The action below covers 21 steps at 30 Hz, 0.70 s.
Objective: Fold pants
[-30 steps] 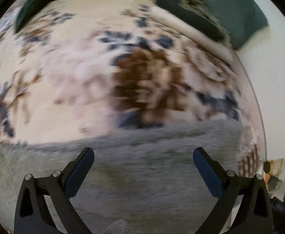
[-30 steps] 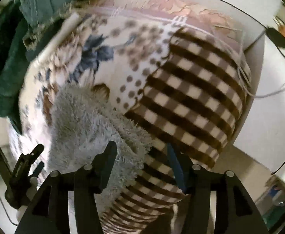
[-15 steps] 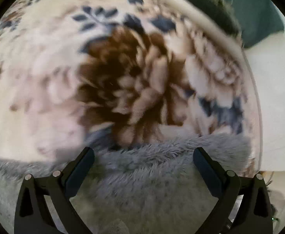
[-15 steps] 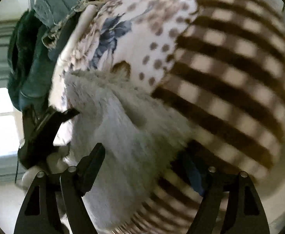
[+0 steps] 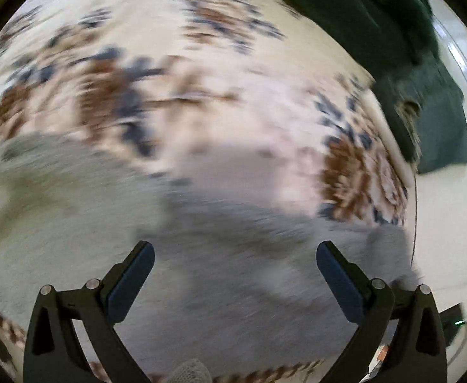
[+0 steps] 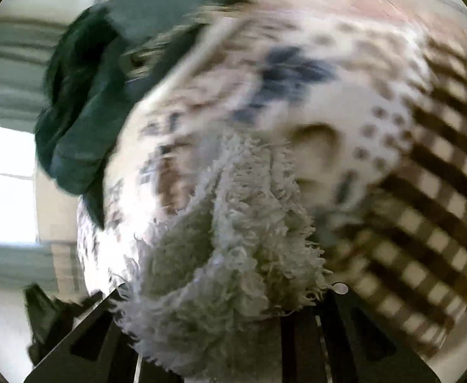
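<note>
The grey fluffy pants (image 5: 233,303) lie on a floral blanket (image 5: 201,79). In the blurred left wrist view they fill the lower half. My left gripper (image 5: 235,249) hovers over them, open, with nothing between its blue pads (image 5: 131,274). In the right wrist view a thick bunch of the pants (image 6: 227,255) rises out of my right gripper (image 6: 230,312). Its jaws are closing on that fleece, which hides the fingertips.
Dark green clothes (image 5: 377,32) are heaped at the blanket's far edge and show in the right wrist view as green clothes (image 6: 83,111). A brown checked blanket (image 6: 425,207) covers the right side. Pale floor (image 5: 447,223) lies past the bed edge.
My left gripper has swept sideways over the pants and stays open. My right gripper's jaws, open around the pants' edge before, have closed with the fleece bunched up in them.
</note>
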Each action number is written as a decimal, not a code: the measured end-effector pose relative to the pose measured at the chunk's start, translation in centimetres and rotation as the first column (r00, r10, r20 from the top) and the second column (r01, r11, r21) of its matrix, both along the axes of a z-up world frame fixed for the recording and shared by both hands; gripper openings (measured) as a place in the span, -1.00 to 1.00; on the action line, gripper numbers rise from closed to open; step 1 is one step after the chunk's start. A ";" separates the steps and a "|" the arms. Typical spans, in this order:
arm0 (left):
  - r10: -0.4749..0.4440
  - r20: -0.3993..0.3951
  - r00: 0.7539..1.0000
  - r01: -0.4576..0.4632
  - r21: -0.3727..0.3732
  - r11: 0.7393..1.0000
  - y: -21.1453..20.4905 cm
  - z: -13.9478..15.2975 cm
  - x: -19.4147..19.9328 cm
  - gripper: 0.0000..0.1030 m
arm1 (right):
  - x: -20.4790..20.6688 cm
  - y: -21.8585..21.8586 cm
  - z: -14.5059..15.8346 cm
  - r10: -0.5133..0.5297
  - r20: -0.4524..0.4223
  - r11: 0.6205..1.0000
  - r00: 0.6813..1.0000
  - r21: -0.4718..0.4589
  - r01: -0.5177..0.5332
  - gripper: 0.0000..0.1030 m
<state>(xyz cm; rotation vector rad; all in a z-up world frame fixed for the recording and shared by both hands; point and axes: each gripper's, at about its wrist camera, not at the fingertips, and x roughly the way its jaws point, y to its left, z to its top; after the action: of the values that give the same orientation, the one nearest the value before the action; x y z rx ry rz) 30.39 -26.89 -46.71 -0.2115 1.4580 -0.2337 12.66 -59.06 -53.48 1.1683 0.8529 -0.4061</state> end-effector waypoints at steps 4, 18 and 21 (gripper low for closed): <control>0.063 0.035 0.997 -0.065 0.065 0.996 7.3 1.9 -1.3 1.00 | 4.8 6.7 4.9 0.183 0.045 0.981 0.982 -0.077 -0.179 -0.67; 0.239 0.068 0.969 -0.248 0.199 0.948 30.1 3.0 -6.6 1.00 | 13.7 40.2 -1.8 0.657 -0.254 0.680 0.710 -0.206 -0.703 -0.68; 0.256 0.078 0.964 -0.267 0.204 0.942 32.8 2.8 -6.8 1.00 | 13.2 44.9 -3.3 0.698 -0.367 0.599 0.615 -0.171 -0.782 -0.64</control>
<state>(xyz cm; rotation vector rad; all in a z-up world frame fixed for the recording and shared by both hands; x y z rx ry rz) 23.64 5.92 -43.91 -0.2210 1.3769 0.1327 25.88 -14.12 -56.81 0.3623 1.3774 0.0239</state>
